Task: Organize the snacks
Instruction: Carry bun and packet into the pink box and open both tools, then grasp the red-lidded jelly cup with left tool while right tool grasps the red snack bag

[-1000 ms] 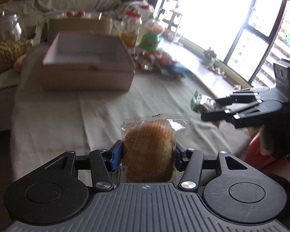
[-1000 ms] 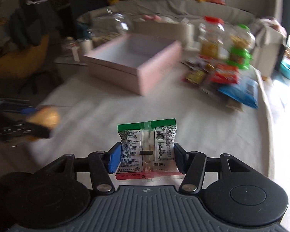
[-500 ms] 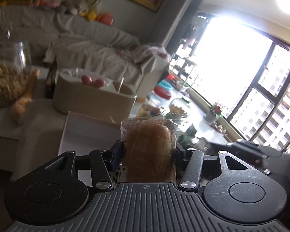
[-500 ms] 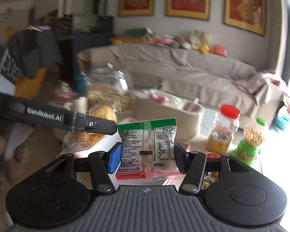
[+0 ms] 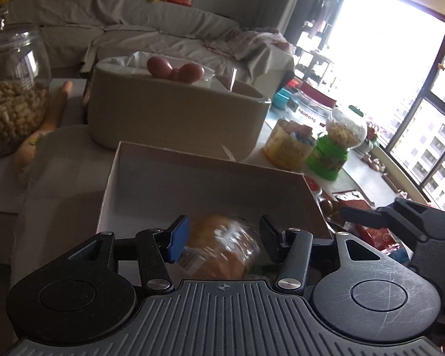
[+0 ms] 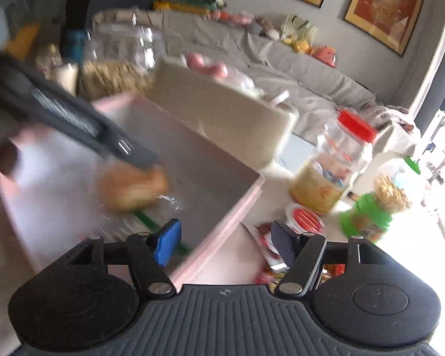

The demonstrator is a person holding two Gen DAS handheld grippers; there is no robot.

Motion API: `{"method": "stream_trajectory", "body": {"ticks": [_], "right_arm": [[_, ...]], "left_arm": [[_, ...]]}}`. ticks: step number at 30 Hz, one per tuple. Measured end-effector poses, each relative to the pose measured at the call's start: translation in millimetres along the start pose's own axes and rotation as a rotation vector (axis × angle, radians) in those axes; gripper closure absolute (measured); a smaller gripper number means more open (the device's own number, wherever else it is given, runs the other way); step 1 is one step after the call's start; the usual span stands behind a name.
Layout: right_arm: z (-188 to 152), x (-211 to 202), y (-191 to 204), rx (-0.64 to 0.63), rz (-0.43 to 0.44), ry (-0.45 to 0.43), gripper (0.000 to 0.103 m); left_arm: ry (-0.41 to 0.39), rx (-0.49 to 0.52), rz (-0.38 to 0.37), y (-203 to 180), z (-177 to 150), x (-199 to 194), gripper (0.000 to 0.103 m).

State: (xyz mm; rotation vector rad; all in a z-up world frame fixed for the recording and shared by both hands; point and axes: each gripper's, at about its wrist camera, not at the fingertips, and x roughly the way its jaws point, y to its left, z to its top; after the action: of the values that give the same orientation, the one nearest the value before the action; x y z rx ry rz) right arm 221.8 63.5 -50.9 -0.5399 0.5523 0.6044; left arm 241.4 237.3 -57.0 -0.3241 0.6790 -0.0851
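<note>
Over the pink box [image 5: 198, 184] we see both grippers at work. Our left gripper [image 5: 222, 238] stands released, its two pads apart, and one wrapped bun [image 5: 222, 246] lies blurred between them without either pad pressing on it; the bun sits inside the box, near its front wall. From the right wrist view the same bun [image 6: 133, 188] shows as one orange blur on the box floor, with the left gripper's dark arm just above it. Our right gripper [image 6: 225, 241] is opening its jaws and has nothing between them; it hangs over the box's right wall [image 6: 222, 225]. One green-edged packet [image 6: 151, 222] lies in the box beside the bun, only partly visible and smeared by motion. Behind the box stands one beige tub [image 5: 175, 115] with two reddish round things [image 5: 175, 69] on top. To the right of the box, on the surface [image 5: 59, 178], we count two jars: one with a red lid [image 6: 335, 166] and one on a green base [image 6: 379, 204]. Several red snack packets [image 6: 299, 222] lie just beside the box's right wall; their number is not clear. At far left stands one large glass jar [image 5: 12, 89] filled with pale nuts. A covered sofa [image 5: 133, 29] runs along the back.
</note>
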Motion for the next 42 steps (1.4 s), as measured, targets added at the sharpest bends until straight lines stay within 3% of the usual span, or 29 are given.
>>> {"method": "stream_trajectory", "body": {"ticks": [2, 6, 8, 10, 11, 13, 16, 20, 23, 25, 26, 27, 34, 42], "right_arm": [[-3, 9, -15, 0.023, 0.037, 0.010, 0.040], [1, 23, -30, 0.021, -0.023, -0.002, 0.048], [3, 15, -49, 0.107, 0.084, -0.026, 0.046], [2, 3, -77, 0.232, 0.202, -0.050, 0.034], [2, -5, -92, 0.294, 0.214, -0.078, 0.023], [2, -10, -112, 0.357, 0.154, -0.097, 0.019], [9, 16, -129, 0.379, 0.086, -0.010, 0.019], [17, 82, -135, 0.485, 0.083, 0.143, 0.019], [19, 118, -134, 0.540, 0.099, 0.175, 0.018], [16, 126, -137, 0.592, 0.168, 0.211, 0.026], [13, 125, -139, 0.605, 0.205, 0.222, 0.038], [10, 122, -139, 0.604, 0.228, 0.231, 0.042], [-23, 65, -118, 0.421, 0.266, 0.257, 0.043], [-67, -24, -89, 0.319, 0.352, 0.247, 0.042]], "left_arm": [[0.003, 0.007, 0.000, 0, 1, 2, 0.050], [-0.013, 0.022, -0.003, -7, -2, -10, 0.053], [-0.039, 0.019, 0.009, -12, -6, -20, 0.053], [-0.073, 0.003, 0.007, -20, -13, -38, 0.053], [-0.088, -0.003, -0.003, -26, -18, -49, 0.053], [-0.105, -0.010, -0.044, -40, -28, -68, 0.053], [-0.088, 0.000, -0.141, -63, -50, -81, 0.053], [0.014, 0.002, -0.242, -84, -84, -67, 0.053], [0.085, -0.014, -0.199, -85, -104, -49, 0.054], [0.103, -0.046, -0.178, -77, -111, -42, 0.054], [0.102, -0.062, -0.172, -71, -113, -41, 0.054], [0.094, -0.079, -0.163, -66, -113, -41, 0.054], [0.027, -0.157, -0.140, -43, -106, -48, 0.055], [0.013, -0.146, -0.145, -59, -100, -50, 0.054]]}}
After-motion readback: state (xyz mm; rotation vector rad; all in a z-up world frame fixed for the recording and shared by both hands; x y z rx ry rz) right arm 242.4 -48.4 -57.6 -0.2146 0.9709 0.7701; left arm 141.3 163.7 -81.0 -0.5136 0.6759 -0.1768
